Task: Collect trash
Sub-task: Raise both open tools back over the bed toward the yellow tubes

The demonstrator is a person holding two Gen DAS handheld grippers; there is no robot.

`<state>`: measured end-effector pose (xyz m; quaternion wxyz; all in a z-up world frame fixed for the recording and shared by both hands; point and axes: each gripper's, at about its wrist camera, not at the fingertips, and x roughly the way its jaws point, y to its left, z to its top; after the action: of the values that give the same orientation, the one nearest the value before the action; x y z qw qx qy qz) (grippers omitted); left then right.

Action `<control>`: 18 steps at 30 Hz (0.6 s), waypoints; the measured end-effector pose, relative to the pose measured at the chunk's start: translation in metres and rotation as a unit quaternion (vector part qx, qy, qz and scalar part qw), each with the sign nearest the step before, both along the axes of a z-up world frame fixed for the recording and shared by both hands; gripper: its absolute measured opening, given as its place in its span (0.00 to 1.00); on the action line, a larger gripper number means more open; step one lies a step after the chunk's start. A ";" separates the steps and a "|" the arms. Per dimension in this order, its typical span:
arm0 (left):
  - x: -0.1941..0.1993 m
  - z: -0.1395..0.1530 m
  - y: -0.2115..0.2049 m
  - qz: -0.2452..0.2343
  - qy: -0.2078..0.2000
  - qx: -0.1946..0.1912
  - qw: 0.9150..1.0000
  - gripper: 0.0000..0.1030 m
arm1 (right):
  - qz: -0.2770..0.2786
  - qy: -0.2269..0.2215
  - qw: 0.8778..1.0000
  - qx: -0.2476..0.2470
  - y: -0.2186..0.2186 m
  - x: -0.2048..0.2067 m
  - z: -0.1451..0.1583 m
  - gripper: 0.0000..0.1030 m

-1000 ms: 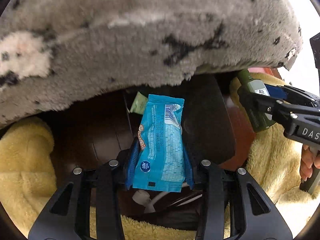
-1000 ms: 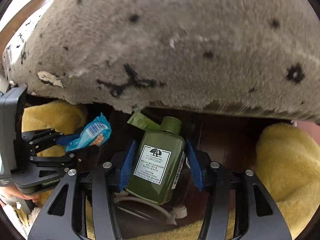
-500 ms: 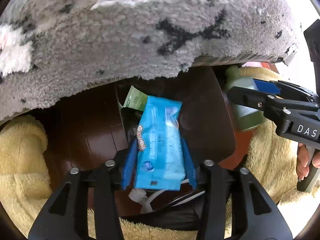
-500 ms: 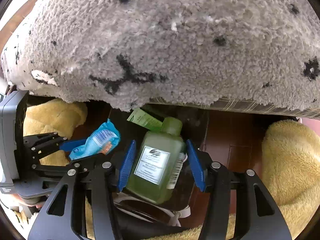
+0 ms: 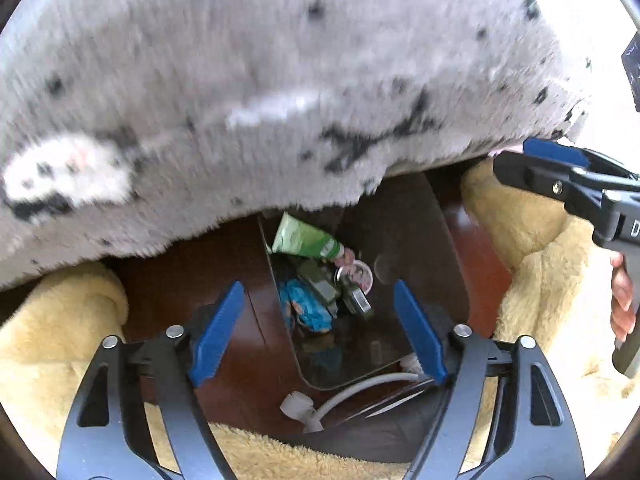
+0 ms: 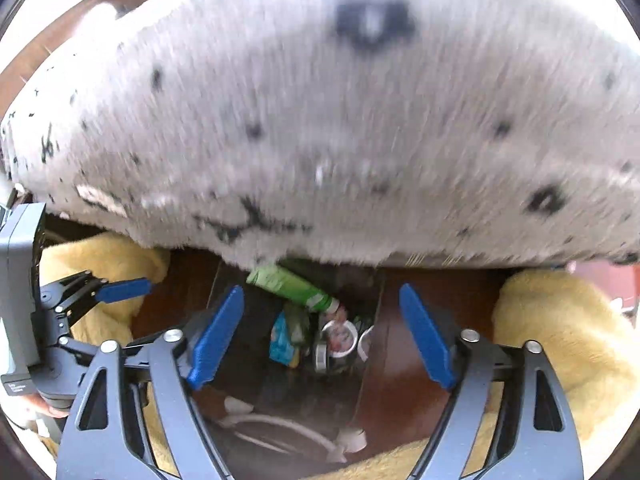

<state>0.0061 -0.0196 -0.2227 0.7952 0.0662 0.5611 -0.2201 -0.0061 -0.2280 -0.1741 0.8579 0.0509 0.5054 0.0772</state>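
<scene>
Below both grippers stands a dark bin [image 5: 448,256] [image 6: 248,376]. At its bottom lie a blue wrapper [image 5: 306,308] [image 6: 280,340], a dark green bottle [image 5: 320,284], a light green tube [image 5: 304,240] [image 6: 292,284] and a small round lid [image 5: 358,274] [image 6: 340,336]. My left gripper [image 5: 320,330] hangs above the bin, its jaws opening with nothing between the blue pads. My right gripper [image 6: 322,334] hangs the same way, its jaws opening and nothing in them. The right gripper [image 5: 560,176] shows at the right edge of the left wrist view, with a hand [image 5: 624,300] on its handle.
A grey fluffy rug [image 5: 260,80] [image 6: 340,120] with black marks overhangs the far side of the bin. Yellow fleece [image 5: 52,320] [image 6: 568,344] lies left and right of it on a dark wood floor [image 5: 192,264]. A white cable [image 5: 352,392] runs near the bin's front.
Both grippers opened and rose. The blue wrapper dropped from the left gripper and the green bottle from the right; both now lie in the bin.
</scene>
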 end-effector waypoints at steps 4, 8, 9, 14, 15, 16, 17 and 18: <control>0.002 0.035 0.003 0.005 -0.042 -0.009 0.999 0.78 | -0.001 -0.053 0.998 -0.018 -0.001 -0.001 0.037 0.82; 0.006 0.068 0.007 0.013 -0.083 -0.015 0.996 0.81 | -0.001 -0.107 0.994 -0.030 -0.006 0.003 0.074 0.82; 0.007 0.077 0.008 0.014 -0.094 -0.016 0.995 0.82 | -0.001 -0.116 0.993 -0.031 -0.007 0.004 0.081 0.82; 0.022 0.115 0.009 0.016 -0.141 -0.011 0.990 0.83 | -0.008 -0.156 0.986 -0.050 -0.014 0.024 0.113 0.82; 0.027 0.122 0.008 0.016 -0.151 -0.008 0.988 0.83 | -0.010 -0.165 0.985 -0.053 -0.016 0.029 0.121 0.82; 0.032 0.130 0.007 0.016 -0.161 -0.006 0.987 0.83 | -0.012 -0.172 0.983 -0.055 -0.017 0.033 0.126 0.82; 0.037 0.136 0.007 0.017 -0.170 -0.004 0.985 0.83 | -0.014 -0.180 0.982 -0.059 -0.019 0.037 0.132 0.82; 0.043 0.143 0.006 0.019 -0.179 -0.003 0.984 0.83 | -0.016 -0.189 0.980 -0.063 -0.019 0.042 0.139 0.82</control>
<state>0.0494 -0.0135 -0.0799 0.8871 0.0916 0.4101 -0.1910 0.0355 -0.2470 -0.0353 0.9405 -0.0105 0.3373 0.0401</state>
